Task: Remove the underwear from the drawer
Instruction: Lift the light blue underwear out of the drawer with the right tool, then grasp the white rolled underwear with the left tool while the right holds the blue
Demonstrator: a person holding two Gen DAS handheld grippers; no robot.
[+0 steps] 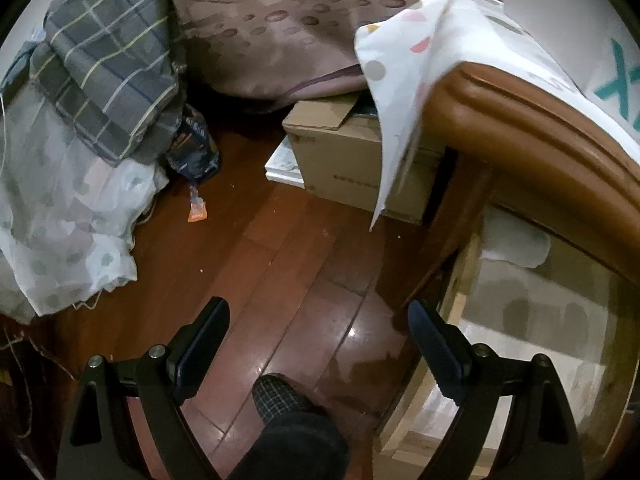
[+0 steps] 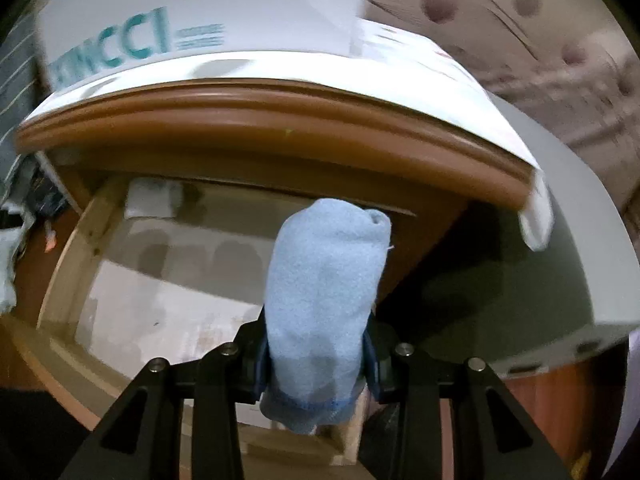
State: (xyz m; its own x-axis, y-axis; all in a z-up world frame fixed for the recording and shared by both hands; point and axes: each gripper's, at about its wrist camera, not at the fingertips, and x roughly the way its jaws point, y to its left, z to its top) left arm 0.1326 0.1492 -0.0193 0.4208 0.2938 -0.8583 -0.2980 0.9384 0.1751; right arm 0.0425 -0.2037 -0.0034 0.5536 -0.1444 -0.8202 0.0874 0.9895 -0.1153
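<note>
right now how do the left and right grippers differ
The left gripper stands open with nothing between its fingers, over bare wooden floor. The right gripper is shut on a rolled light blue underwear, held above the open drawer. Both are black two-finger tools angled downward.

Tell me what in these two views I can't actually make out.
- Right wrist view: the right gripper pads, covered by the rolled blue underwear they clamp.
- Right wrist view: the teal lettering on the white box, blurred.
- Left wrist view: the open drawer interior, mostly hidden by the wooden cabinet top.
</note>
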